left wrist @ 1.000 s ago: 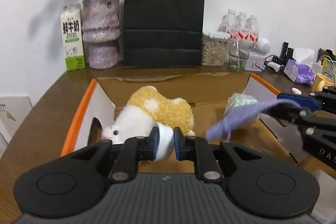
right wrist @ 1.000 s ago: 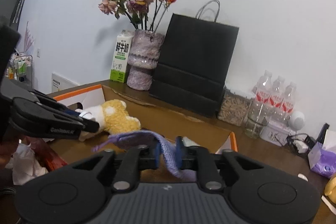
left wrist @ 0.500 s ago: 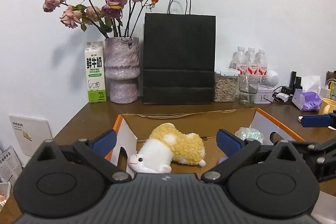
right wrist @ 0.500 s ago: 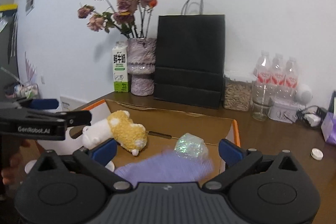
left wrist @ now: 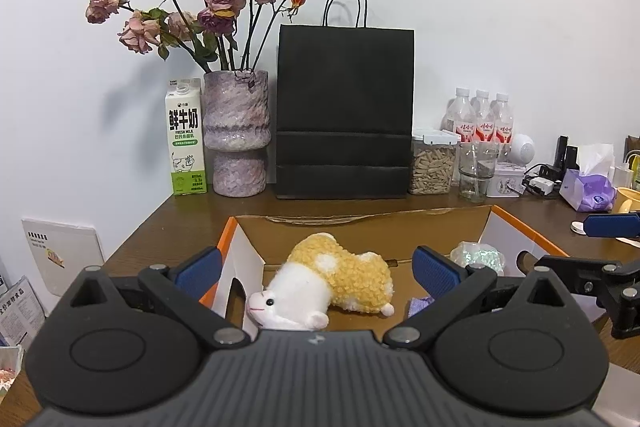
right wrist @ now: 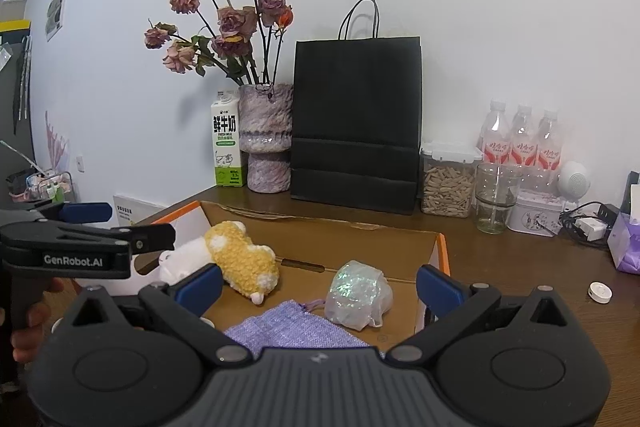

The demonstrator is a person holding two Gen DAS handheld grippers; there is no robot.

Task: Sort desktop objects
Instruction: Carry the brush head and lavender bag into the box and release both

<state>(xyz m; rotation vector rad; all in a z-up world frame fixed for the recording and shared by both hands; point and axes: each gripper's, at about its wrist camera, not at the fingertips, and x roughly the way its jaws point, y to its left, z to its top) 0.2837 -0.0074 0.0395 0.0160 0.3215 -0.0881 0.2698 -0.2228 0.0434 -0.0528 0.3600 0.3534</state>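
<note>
1. Fluffy yellow-and-white plush toy [left wrist: 328, 283] lying on its side inside the open cardboard box [left wrist: 400, 227], toward the box's left half; white head with a small black eye and a pink mouth, woolly yellow body with one white patch.
2. Lilac knitted pouch [right wrist: 288, 327] with a drawstring, flat on the box floor at the near edge, partly hidden behind the right gripper's body.
3. Iridescent, crinkled clear bundle [right wrist: 358, 297] just beside the pouch, on the box's right half, well apart from the plush toy.
4. Brown inside the box, with orange edging and white outer faces on its raised flaps; box resting on the wooden tabletop [right wrist: 520, 259].
5. Left gripper [left wrist: 316, 269] spread wide, blue pads apart, nothing between them; plush toy seen beyond the gap, untouched.
6. Right gripper [right wrist: 320, 285] likewise spread wide and holding nothing; pouch and bundle visible below and beyond the gap.
7. "GenRobot.AI" in white on the side of the left gripper, as seen from the right wrist view.
8. "FRESH MILK" under large Chinese characters on the white-and-green milk carton [left wrist: 185, 139], standing by the mottled purple vase [left wrist: 236, 131] of dried roses.
9. Red-and-white labels on three water bottles [right wrist: 520, 143] at the wall, writing too small to read.
</note>
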